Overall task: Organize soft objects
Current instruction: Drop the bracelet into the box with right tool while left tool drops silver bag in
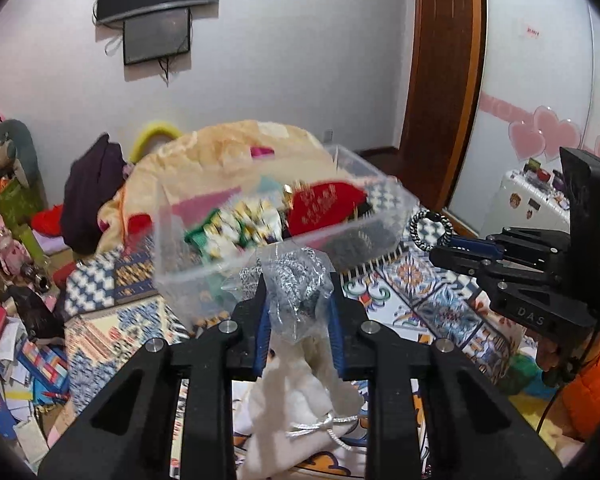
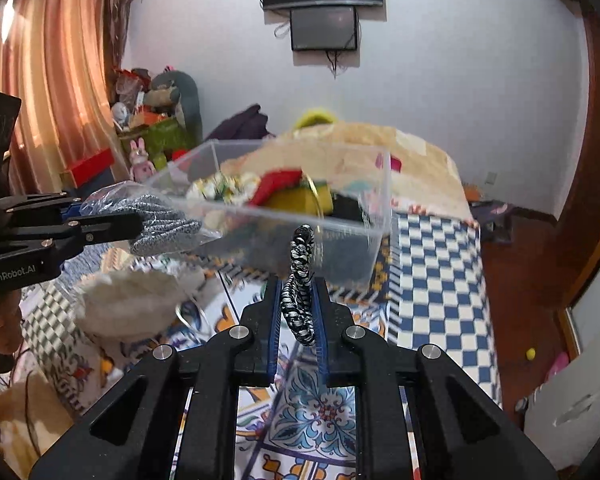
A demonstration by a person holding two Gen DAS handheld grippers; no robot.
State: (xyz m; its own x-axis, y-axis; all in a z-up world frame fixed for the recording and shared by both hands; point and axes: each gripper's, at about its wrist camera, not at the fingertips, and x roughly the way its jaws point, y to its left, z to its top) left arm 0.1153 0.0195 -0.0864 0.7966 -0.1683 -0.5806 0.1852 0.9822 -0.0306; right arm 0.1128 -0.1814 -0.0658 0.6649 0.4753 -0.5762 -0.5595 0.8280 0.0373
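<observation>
From the left wrist view, our left gripper (image 1: 298,312) has its fingers closed on a clear plastic bag of grey knit fabric (image 1: 296,284), held up in the air just in front of the near wall of the clear plastic bin (image 1: 376,184). The bin sits on the patterned bed cover (image 1: 432,300) and already holds a red pouch (image 1: 326,206) and a green-and-white bundle (image 1: 236,230). To the right, our right gripper (image 1: 440,238) carries a black-and-white hair tie (image 1: 430,230). Below us lies a white drawstring pouch (image 1: 300,416).

From the right wrist view, the right gripper (image 2: 298,312) has its fingers narrowed onto the hair tie (image 2: 300,280), which stands upright between them, just short of the bin (image 2: 384,208). The left gripper (image 2: 112,224) comes in from the left with the bag (image 2: 160,220) touching or nearly touching the bin's near corner; we cannot tell which.

We judge both items are headed for the bin. To do this well, we should lift each one clear above the rim before moving forward, so the bag does not snag on the wall, then open the fingers only once the item hangs over the inside. Releasing one at a time keeps our grippers from crowding.
</observation>
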